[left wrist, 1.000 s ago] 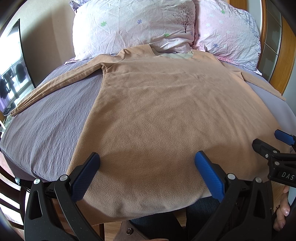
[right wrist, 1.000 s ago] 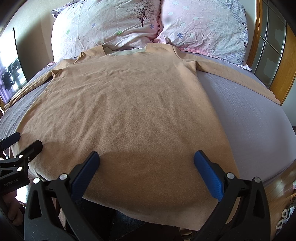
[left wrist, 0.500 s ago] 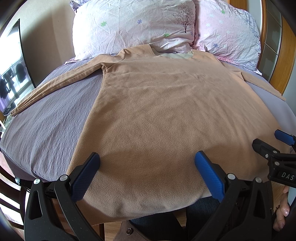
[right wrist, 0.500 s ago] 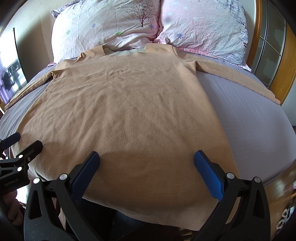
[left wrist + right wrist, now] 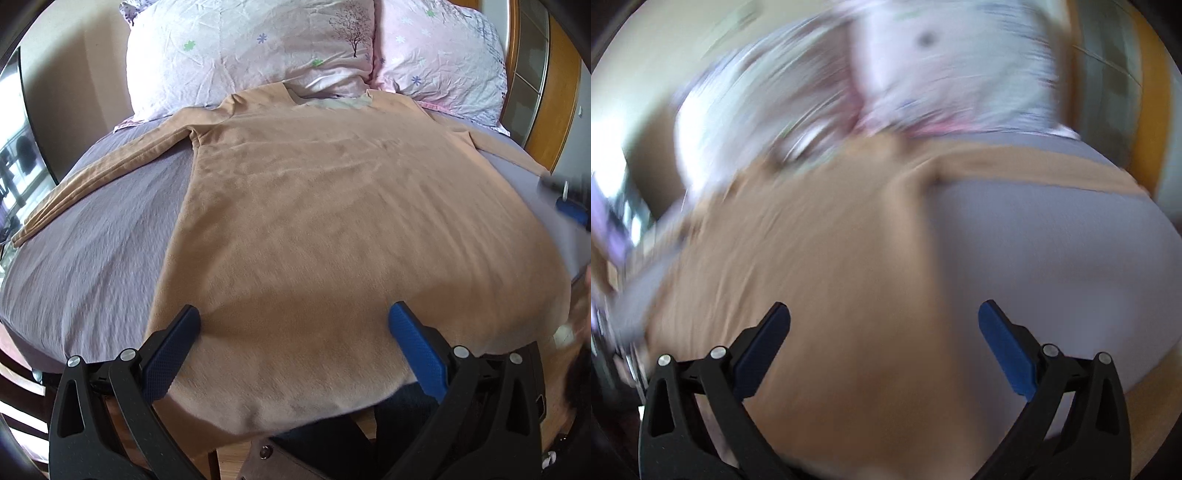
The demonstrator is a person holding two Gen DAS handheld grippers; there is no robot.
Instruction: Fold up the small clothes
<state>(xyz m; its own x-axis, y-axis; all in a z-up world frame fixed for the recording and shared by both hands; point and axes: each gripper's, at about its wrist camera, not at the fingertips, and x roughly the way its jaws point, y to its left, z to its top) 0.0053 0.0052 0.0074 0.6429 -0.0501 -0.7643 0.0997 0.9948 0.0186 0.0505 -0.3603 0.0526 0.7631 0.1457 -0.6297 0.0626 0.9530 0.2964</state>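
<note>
Tan fleecy long-sleeved shirt [image 5: 332,229] lies flat, sleeves spread, on the lilac bedsheet [image 5: 92,266]; left gripper [image 5: 293,325] and right gripper [image 5: 884,325] gape wide, holding nothing.

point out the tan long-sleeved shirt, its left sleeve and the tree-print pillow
tan long-sleeved fleece shirt [image 5: 332,221], left wrist view, mid-body
shirt's left sleeve [image 5: 110,170], left wrist view, mid-length
pale pink tree-print pillow [image 5: 251,48], left wrist view, centre

One tan long-sleeved shirt [image 5: 332,229] lies spread on one bed [image 5: 92,251], with two sleeves out to the sides. Two floral pillows, one pale lilac [image 5: 240,51] and one pink [image 5: 443,59], sit at the head. Two grippers show: the left gripper [image 5: 293,347] and the right gripper [image 5: 884,347], each with two blue-padded fingers.
</note>
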